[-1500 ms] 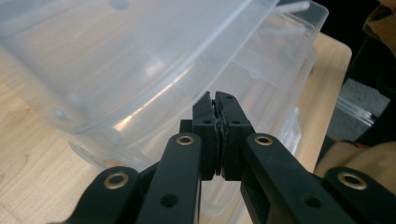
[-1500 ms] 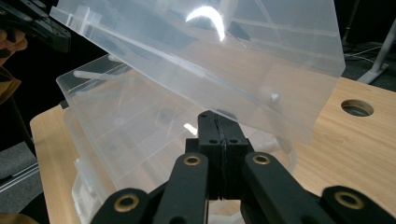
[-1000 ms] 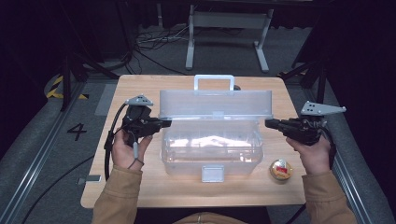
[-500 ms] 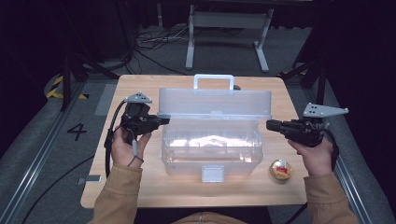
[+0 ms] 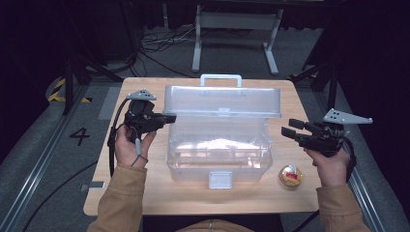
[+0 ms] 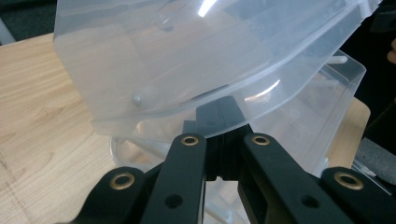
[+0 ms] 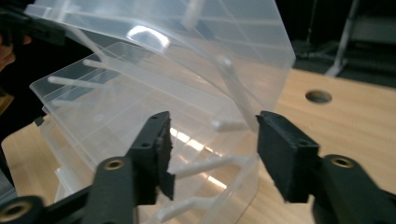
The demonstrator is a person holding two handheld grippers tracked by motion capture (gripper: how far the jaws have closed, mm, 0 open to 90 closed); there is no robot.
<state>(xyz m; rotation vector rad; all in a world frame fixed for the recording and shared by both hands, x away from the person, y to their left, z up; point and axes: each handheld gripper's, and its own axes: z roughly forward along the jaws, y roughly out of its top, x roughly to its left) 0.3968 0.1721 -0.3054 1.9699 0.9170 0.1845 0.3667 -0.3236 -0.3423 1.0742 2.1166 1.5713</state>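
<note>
A clear plastic box (image 5: 217,150) stands mid-table with its lid (image 5: 222,101) swung up and its white handle at the top. My left gripper (image 5: 169,117) is shut on the lid's left edge. In the left gripper view the jaws (image 6: 217,112) pinch the rim of the lid (image 6: 187,56) above the base (image 6: 317,107). My right gripper (image 5: 287,128) hangs just off the box's right side; its jaws have just been opening. In the right gripper view they (image 7: 212,140) stand apart with nothing pressed between them, facing the lid (image 7: 187,42).
A small round tin (image 5: 291,175) with a red and white top lies on the wooden table (image 5: 145,193) by the box's front right corner. The box's latch (image 5: 220,180) hangs at its front. A round hole (image 7: 318,96) shows in the tabletop.
The right gripper's jaws have gone from shut to apart, and it has drawn slightly away from the lid's right end. The left gripper keeps its hold, and the lid stands a little higher.
</note>
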